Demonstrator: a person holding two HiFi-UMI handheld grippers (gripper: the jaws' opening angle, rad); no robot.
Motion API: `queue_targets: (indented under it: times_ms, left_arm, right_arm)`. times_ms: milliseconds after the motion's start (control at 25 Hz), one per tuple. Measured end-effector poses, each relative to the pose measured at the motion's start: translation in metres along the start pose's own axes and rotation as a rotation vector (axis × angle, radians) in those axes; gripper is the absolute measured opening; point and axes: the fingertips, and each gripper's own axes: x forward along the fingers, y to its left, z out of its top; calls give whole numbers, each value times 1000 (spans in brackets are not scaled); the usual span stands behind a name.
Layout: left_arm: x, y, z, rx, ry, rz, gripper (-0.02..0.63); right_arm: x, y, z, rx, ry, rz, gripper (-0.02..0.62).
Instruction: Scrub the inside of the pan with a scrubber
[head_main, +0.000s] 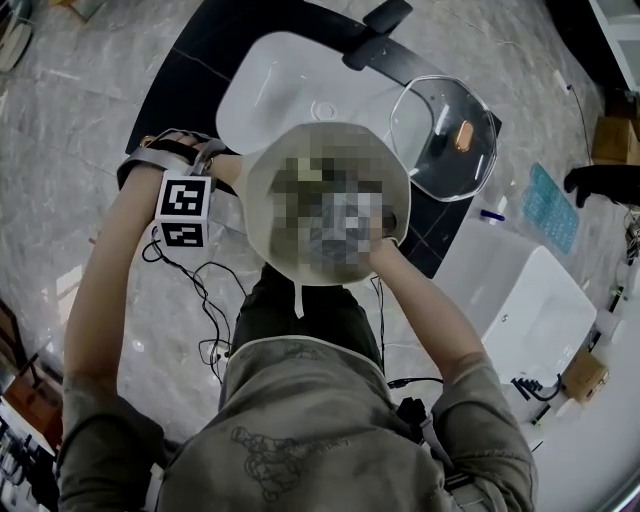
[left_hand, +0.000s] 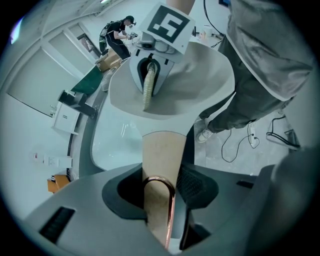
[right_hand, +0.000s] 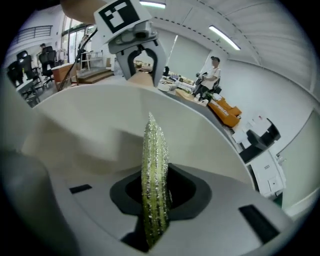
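— Which colour is shown on the pan (right_hand: 90, 125)?
— A plain cream is seen, inside and along its handle (left_hand: 161, 150), where a copper-coloured loop (left_hand: 159, 178) is set.
— And on the scrubber (right_hand: 153, 185)?
— Yellow-green, flecked with silver glitter.
— Are patterns found?
— Black-and-white squares are printed on the marker cube (head_main: 184, 208); the floor (head_main: 90, 90) is veined grey.

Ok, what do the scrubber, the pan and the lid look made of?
The scrubber looks like yellow-green synthetic mesh, glinting with metallic threads. The pan: matte beige coating, possibly ceramic over metal, smooth without shine. The lid: clear, likely glass, see-through.
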Motion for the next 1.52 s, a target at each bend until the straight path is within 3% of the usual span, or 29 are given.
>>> queue_targets:
  times_ms: [320,520,800,920,1040,1120,1160,1240,1320,1400,1440,1520]
  left_arm:
    - [1,-1,0,-6,6,2,179]
    - [0,0,-1,-9,14,4,179]
    - [2,0,-1,-12,20,6,179]
    - [2,0,-1,-13,22,11,179]
    - [2,0,-1,-16,24,10,179]
    - [2,-1,-1,-17,25,8,179]
    - [2,-1,-1,-16,25,8,179]
    - [2,0,-1,-14,23,13,179]
    - [1,0,0,-10,20,24,179]
    - [2,1,1,-7,13,37,178]
    - [2,1,1,-6,12,40,178]
    - [2,2,0,-8,15,40,179]
  right_arm:
    - [-23,67,-6,-140,45,280,75]
    - [-52,113,-28,-177,166,545,74]
    - [-101,149,-45,-73,282,915,74]
    - [-135,151,-36,-28,264,1079,72]
    - [-160,145,-26,-7,215,1157,72]
    - [-166,127,-13,19,159,1116,74]
    - [-163,112,-6,21,128,1044,74]
    - [-144,66,8,-45,79,786,74]
    - [-120,11,18,-206,60,458,74]
    - [-102,-32,29,-411,55,183,74]
    - [-94,-44,34,-509,53,90,74]
    - [-78,-54,43,-665,48,-17,74]
